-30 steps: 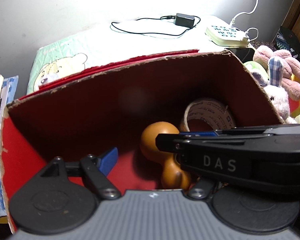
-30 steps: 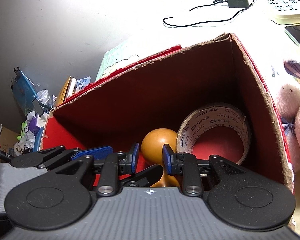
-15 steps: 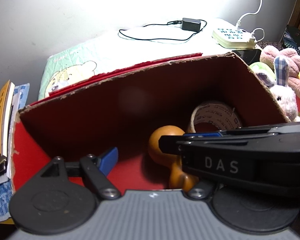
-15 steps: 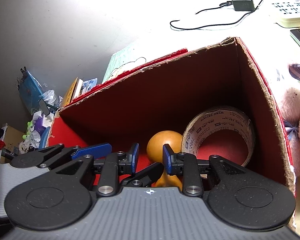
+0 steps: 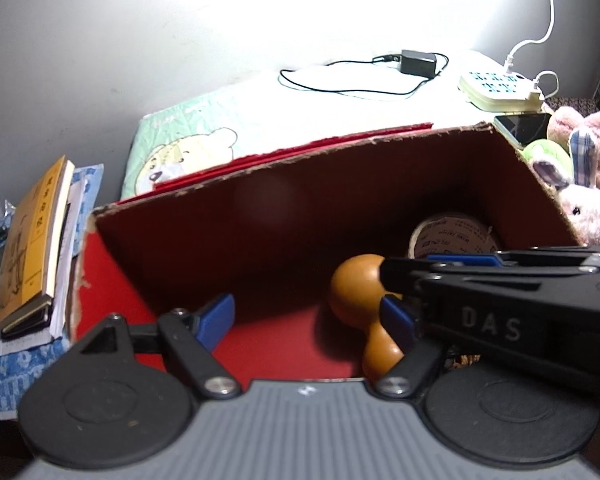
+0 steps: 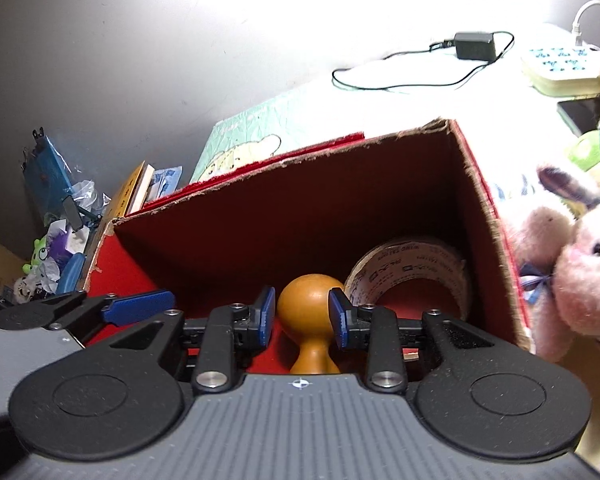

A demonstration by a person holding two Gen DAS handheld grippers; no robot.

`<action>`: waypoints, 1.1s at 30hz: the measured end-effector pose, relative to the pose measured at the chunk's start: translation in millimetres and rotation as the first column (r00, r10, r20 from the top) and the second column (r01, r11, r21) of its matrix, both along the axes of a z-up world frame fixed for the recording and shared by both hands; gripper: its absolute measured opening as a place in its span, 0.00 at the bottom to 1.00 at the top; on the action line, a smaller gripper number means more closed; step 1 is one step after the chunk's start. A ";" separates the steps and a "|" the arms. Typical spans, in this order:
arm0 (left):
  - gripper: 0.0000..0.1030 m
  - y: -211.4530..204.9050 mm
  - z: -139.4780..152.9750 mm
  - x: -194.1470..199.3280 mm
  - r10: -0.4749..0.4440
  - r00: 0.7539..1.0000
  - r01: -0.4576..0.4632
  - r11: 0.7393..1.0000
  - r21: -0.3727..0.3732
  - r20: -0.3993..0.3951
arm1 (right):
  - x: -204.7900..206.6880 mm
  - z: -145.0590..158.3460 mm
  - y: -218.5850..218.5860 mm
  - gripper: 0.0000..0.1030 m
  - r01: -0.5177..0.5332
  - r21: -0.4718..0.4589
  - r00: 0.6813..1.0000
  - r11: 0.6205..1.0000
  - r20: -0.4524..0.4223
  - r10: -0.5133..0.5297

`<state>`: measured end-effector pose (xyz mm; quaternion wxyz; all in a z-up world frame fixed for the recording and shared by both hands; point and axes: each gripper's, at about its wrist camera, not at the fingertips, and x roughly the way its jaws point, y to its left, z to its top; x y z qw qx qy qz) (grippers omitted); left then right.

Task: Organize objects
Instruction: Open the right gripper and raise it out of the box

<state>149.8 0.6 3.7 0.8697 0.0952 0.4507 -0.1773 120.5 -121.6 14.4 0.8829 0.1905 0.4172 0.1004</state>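
Note:
An orange wooden gourd-shaped piece lies on the floor of an open red cardboard box, beside a roll of printed tape. My right gripper reaches into the box. Its jaws are opening, and the blue pads stand either side of the gourd without pressing on it. My left gripper is wide open over the box floor with nothing held. The gourd lies by its right pad, partly hidden under the right gripper's black body. One finger of the left gripper shows at the left of the right wrist view.
Pink plush rabbits crowd the box's right wall. Behind the box lie a bear-print cloth, a black charger with cable, a power strip and a phone. Books are stacked at the left.
The right gripper's pads have spread a little around the gourd. Both views have tipped upward, so the box sits lower in frame. The gourd and tape have not moved.

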 end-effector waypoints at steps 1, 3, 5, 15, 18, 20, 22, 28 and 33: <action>0.80 1.6 2.2 -1.5 0.011 1.000 -0.011 1.000 0.003 0.000 | -3.3 2.3 -1.0 0.32 0.007 -0.006 1.000 1.000 0.012 -0.007; 0.80 4.3 6.0 -5.4 0.030 1.000 -0.030 1.000 0.001 -0.003 | -9.2 7.1 -3.3 0.32 0.020 -0.013 0.999 1.000 0.035 -0.020; 0.80 6.8 9.7 -10.2 0.040 0.999 -0.040 0.999 -0.013 -0.009 | -16.3 12.8 -4.4 0.32 0.027 -0.023 0.998 0.999 0.059 -0.025; 0.84 8.8 33.0 -52.7 0.065 0.997 -0.065 0.998 0.006 0.050 | -53.9 38.8 -6.3 0.33 0.038 -0.066 0.985 0.997 0.169 -0.027; 0.84 9.7 40.3 -63.4 0.067 0.996 -0.067 0.998 0.003 0.059 | -63.8 42.5 -8.0 0.35 0.040 -0.072 0.983 0.997 0.182 -0.027; 0.85 11.7 43.6 -70.9 0.067 0.996 -0.067 0.998 -0.011 0.054 | -70.3 44.8 -9.8 0.37 0.050 -0.078 0.980 0.996 0.195 -0.034; 0.89 12.9 46.0 -78.0 0.067 0.996 -0.066 0.998 -0.018 0.053 | -76.3 47.0 -12.2 0.38 0.061 -0.080 0.977 0.995 0.208 -0.043; 0.89 12.4 51.0 -97.9 0.057 0.997 -0.055 0.998 -0.037 0.055 | -96.0 50.5 -13.0 0.47 0.066 -0.097 0.970 0.993 0.241 -0.041; 0.89 12.4 49.5 -110.0 0.060 0.998 -0.058 0.997 -0.052 0.036 | -108.3 50.3 -10.1 0.48 0.046 -0.105 0.969 0.993 0.244 -0.019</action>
